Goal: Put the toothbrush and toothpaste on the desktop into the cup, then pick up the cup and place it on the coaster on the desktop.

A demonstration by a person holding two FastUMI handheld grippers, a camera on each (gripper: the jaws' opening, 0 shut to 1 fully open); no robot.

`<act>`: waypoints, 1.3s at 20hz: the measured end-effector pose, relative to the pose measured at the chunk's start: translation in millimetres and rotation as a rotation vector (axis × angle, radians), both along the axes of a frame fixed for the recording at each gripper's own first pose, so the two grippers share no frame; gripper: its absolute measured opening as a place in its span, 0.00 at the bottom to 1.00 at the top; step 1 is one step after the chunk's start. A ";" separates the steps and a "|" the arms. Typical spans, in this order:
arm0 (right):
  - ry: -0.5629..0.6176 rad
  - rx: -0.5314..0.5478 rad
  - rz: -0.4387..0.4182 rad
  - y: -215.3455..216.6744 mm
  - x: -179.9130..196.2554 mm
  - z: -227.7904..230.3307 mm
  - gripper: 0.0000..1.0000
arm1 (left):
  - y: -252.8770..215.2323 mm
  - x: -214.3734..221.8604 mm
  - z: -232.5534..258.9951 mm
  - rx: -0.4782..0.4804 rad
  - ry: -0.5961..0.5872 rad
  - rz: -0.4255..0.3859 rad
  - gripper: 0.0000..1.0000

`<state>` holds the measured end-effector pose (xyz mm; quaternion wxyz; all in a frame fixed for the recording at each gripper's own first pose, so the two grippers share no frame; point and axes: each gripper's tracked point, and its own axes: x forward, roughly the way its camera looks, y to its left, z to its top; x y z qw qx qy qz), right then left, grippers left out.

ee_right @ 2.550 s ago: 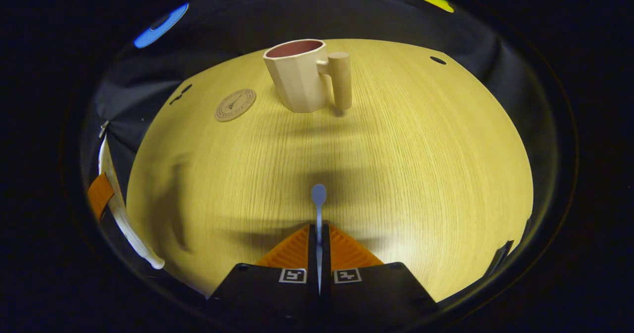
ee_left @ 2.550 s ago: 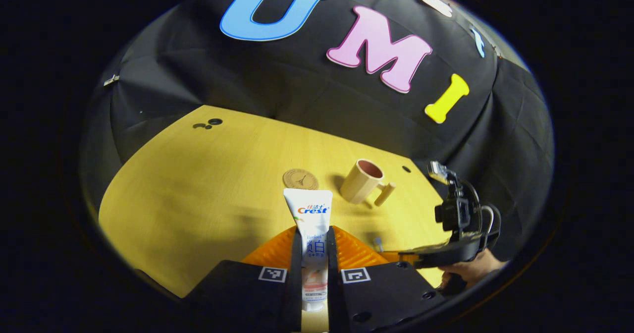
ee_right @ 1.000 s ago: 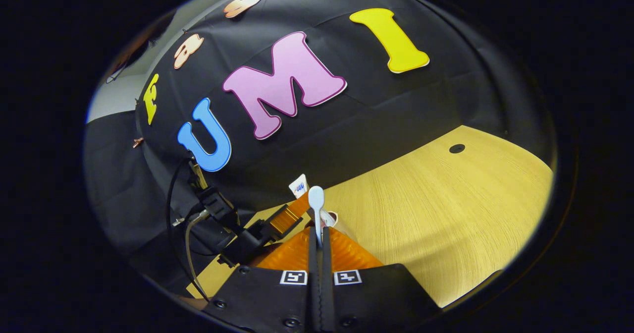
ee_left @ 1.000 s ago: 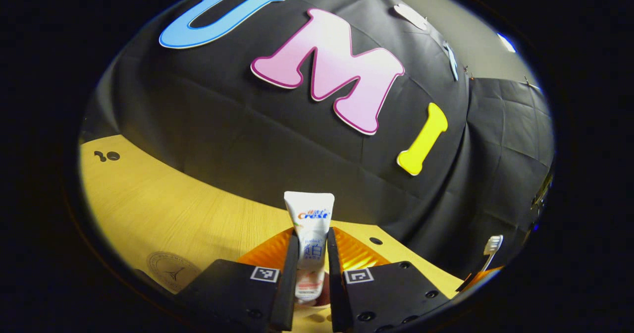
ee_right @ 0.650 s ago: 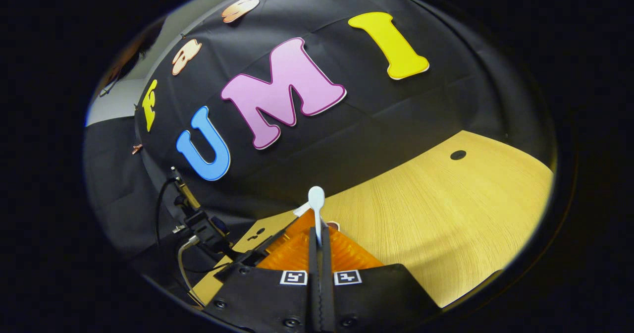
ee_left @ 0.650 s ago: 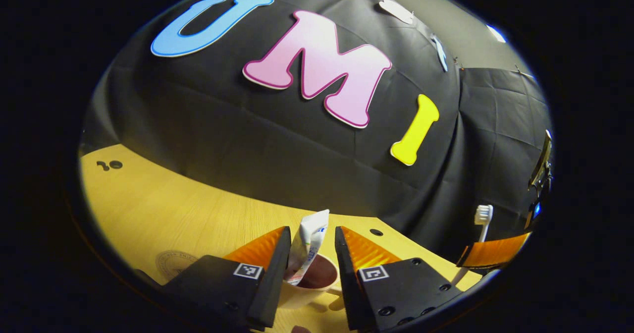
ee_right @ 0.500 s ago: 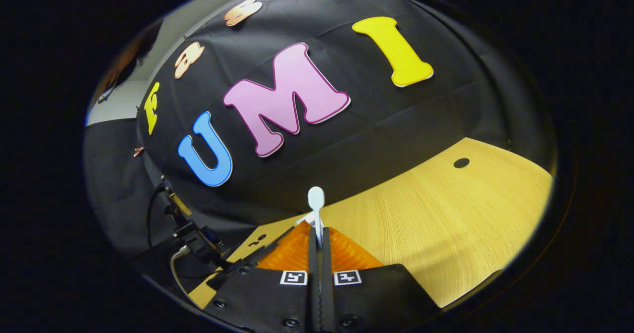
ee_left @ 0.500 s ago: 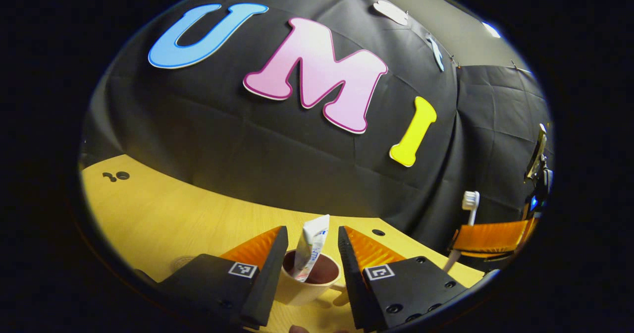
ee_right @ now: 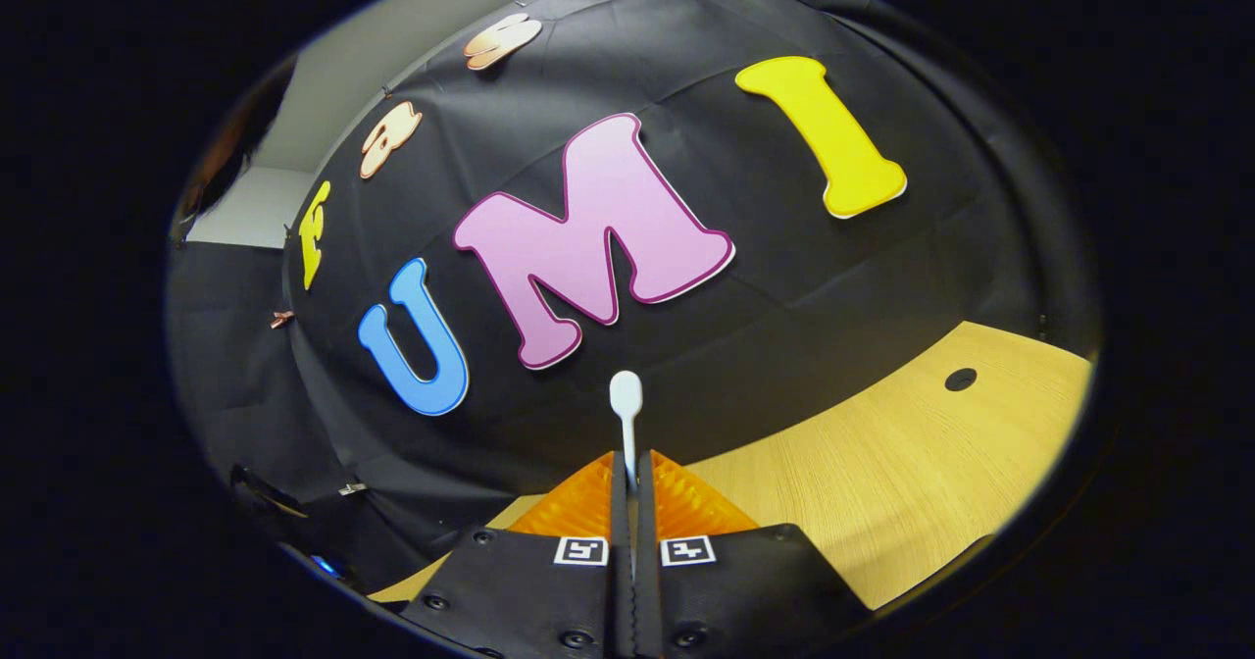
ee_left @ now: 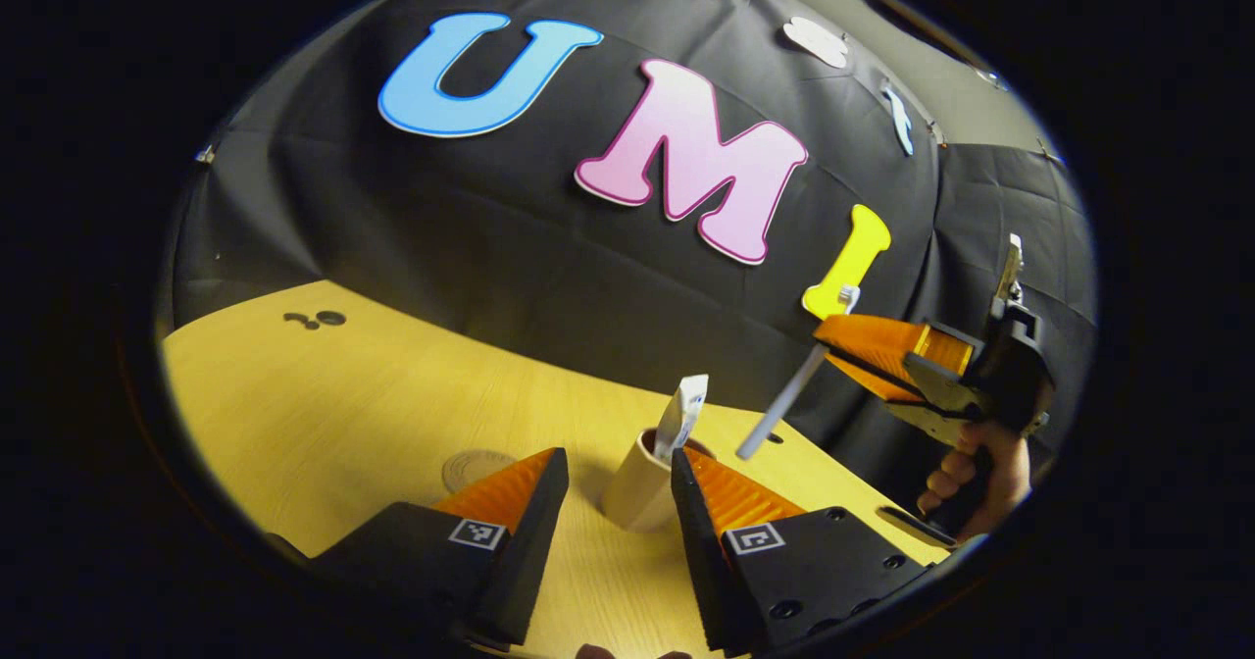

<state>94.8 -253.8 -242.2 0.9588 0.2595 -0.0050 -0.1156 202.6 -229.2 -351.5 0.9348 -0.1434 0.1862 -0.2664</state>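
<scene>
Right tool point(ee_right: 627, 487) clamps slim white toothbrush point(ee_right: 625, 406), head up.

no readable text, toothpaste point(ee_left: 680, 416) print illegible

Toothpaste point(ee_left: 681, 414) occupies cup point(ee_left: 642, 473) mouth; toothbrush point(ee_left: 784, 399) tip hangs just beside, apart.

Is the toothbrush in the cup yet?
No. The right gripper holds the toothbrush in the air beside the cup, which contains the toothpaste.
</scene>
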 end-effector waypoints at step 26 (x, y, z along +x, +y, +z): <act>0.456 -0.040 0.152 18.8 -25.2 -129.4 0.28 | 23.2 -42.5 -23.4 0.046 0.054 -0.021 0.67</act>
